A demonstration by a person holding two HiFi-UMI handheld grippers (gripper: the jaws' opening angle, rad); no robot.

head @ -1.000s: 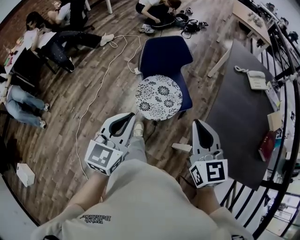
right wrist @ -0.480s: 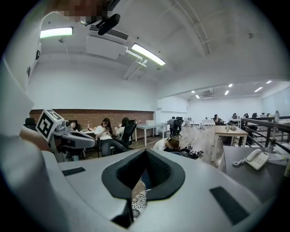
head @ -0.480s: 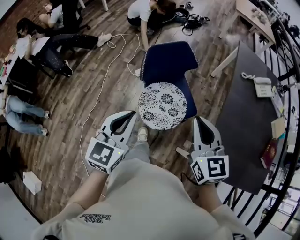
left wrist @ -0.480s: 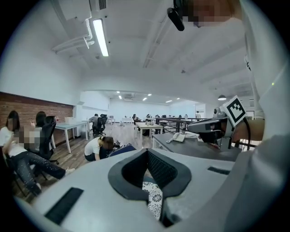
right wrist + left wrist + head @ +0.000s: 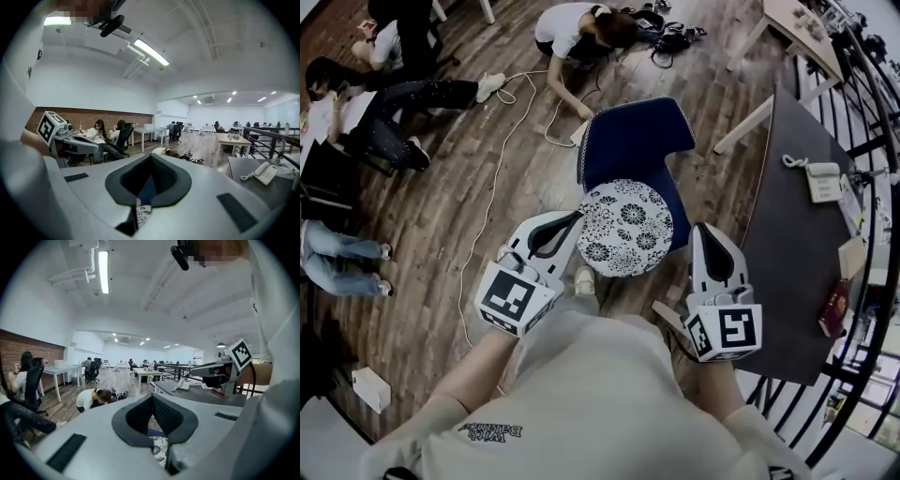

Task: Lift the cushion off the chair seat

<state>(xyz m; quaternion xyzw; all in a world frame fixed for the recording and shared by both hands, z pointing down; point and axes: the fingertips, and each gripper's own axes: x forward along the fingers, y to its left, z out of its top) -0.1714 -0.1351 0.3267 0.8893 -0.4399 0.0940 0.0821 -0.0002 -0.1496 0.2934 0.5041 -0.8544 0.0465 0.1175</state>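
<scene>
"What does the cushion (image 5: 626, 228) look like?"

"It is round and white, with black flowers all over it."

"Where is it?"

"It lies flat on the seat of the dark blue chair (image 5: 633, 141). A bit of blue seat shows beside it."

"Is the chair standing up?"

"Yes, it is."

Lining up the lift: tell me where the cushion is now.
In the head view the patterned cushion lies on the blue chair, mid-frame, ahead of and between the left gripper and right gripper.
</scene>
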